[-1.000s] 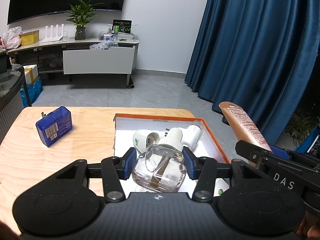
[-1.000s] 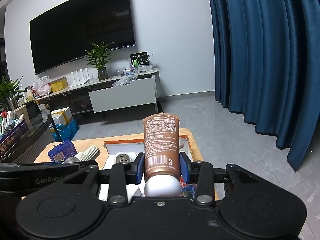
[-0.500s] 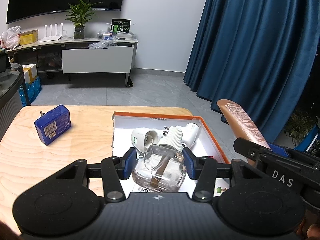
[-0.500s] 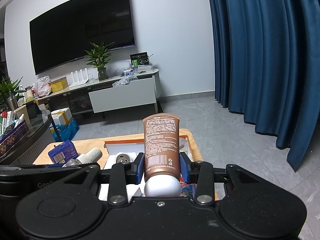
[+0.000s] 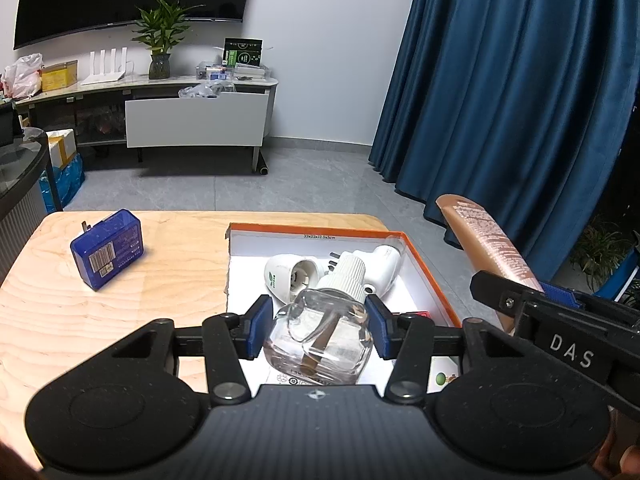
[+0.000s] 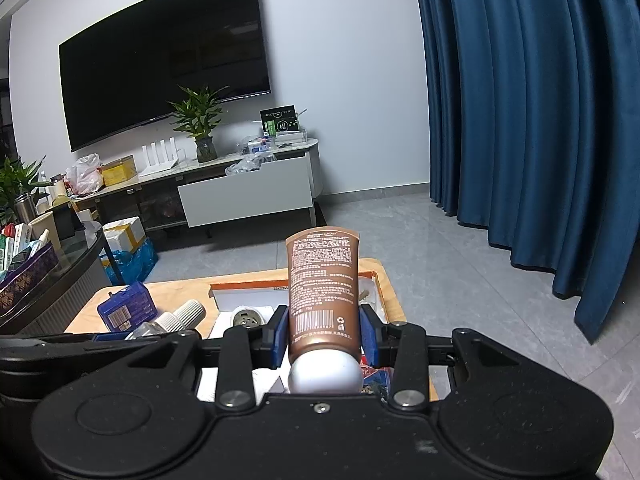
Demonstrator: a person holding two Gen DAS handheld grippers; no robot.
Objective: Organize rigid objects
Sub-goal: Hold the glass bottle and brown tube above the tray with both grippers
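The left gripper was closed on a clear glass bottle with a ribbed white cap. Its blue pads pressed against both sides of the bottle's body, and the capped neck pointed forward, away from the camera. The bottle was held above the near part of an open orange-rimmed box with a white inside, which sat on a light wooden table. Inside the box, beyond the bottle, lay two white plug-in devices, side by side and touching.

The right gripper was closed on a brown tube. The tube stood between the blue pads, its rounded white cap nearest the camera and its flat crimped end pointing up and forward. It was held over the right side of the same box. In the left wrist view the tube rose at a slant just to the right of the box.

A blue plastic case with a barcode label rested on the table, well to the left of the box. Behind the table were a grey tiled floor and dark blue curtains.
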